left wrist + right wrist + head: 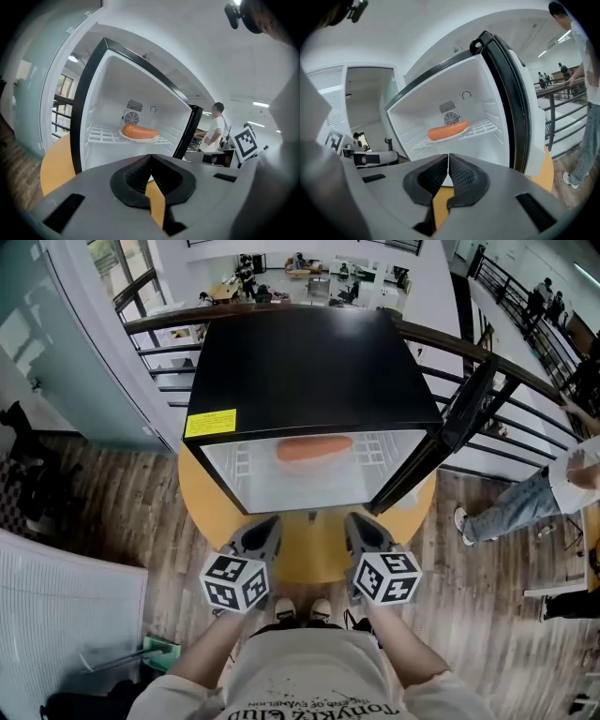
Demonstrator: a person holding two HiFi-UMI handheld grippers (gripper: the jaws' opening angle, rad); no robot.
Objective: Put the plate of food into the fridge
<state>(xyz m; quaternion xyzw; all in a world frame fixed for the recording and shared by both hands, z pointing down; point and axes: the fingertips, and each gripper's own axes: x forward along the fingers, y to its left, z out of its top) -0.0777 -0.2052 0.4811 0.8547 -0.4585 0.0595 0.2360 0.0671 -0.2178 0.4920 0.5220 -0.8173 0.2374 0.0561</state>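
A small black fridge stands open on a round yellow table. On its white wire shelf lies a white plate with an orange sausage. The door is swung out to the right. Both grippers hover side by side in front of the fridge, above the table's near edge. My left gripper is shut with nothing in it. My right gripper is also shut and holds nothing.
A dark railing runs behind the fridge over a lower floor. A person stands at the right on the wooden floor. A white panel stands at the left. My own feet show below the table edge.
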